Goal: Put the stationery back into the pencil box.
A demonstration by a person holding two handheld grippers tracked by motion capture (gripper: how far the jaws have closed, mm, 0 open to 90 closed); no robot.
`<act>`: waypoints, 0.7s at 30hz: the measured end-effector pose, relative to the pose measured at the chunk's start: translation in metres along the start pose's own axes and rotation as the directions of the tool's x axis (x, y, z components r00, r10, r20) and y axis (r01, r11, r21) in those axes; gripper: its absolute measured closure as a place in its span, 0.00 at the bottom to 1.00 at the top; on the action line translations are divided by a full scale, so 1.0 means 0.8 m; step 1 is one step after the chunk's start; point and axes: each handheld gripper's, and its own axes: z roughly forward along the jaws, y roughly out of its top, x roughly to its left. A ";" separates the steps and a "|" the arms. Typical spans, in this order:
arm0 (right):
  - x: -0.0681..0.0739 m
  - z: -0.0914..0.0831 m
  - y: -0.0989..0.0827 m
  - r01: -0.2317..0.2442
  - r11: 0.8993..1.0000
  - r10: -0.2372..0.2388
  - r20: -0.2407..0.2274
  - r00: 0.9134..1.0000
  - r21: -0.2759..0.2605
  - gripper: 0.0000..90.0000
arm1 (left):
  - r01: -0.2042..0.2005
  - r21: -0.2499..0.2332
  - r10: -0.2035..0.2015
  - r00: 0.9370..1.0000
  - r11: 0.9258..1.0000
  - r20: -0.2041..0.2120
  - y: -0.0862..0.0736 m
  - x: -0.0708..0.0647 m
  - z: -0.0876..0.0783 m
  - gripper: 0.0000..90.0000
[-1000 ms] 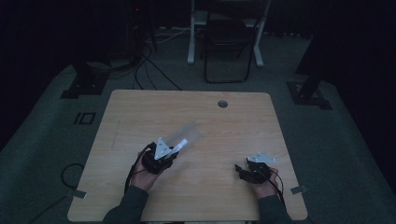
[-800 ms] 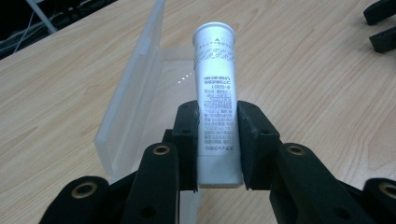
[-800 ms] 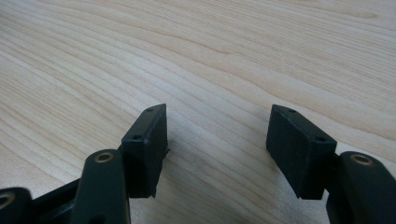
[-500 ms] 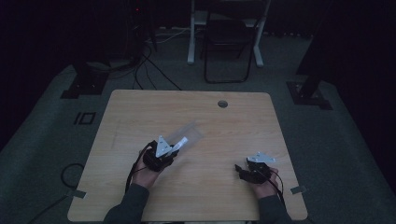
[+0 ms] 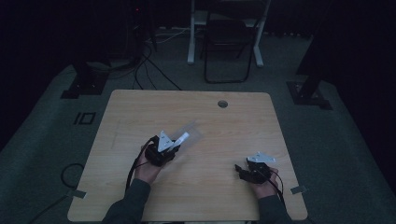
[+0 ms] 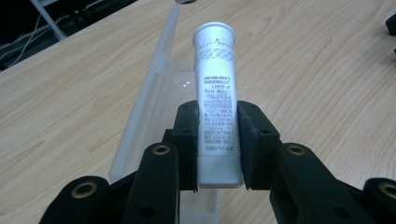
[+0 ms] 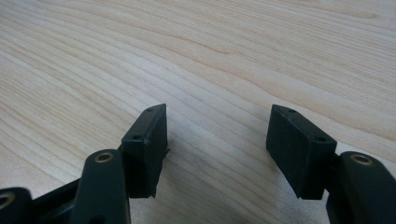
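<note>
Nothing has shifted since the earlier frame: the left gripper still pinches the white printed cylindrical tube over the clear plastic tray; the right gripper rests, jaws spread, on the light wooden worktop.

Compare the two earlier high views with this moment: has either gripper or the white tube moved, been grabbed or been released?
Nothing visibly changed. The left gripper stays shut on the white tube, held over the clear plastic piece, and the right gripper stays open above the bare wooden table at the same spot.
</note>
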 end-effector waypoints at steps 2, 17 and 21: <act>0.000 0.000 0.000 0.000 1.000 0.000 0.000 1.000 0.000 0.43 | -0.002 0.001 0.002 1.000 1.000 -0.002 0.000 0.001 0.002 0.79; 0.000 0.000 0.000 0.001 1.000 -0.001 -0.001 1.000 -0.001 0.43 | 0.015 0.013 -0.015 1.000 1.000 -0.020 -0.001 0.006 0.016 0.79; 0.000 0.000 0.000 0.002 1.000 -0.002 -0.001 1.000 -0.001 0.43 | 0.015 0.015 -0.015 1.000 1.000 -0.020 0.000 0.004 0.020 0.79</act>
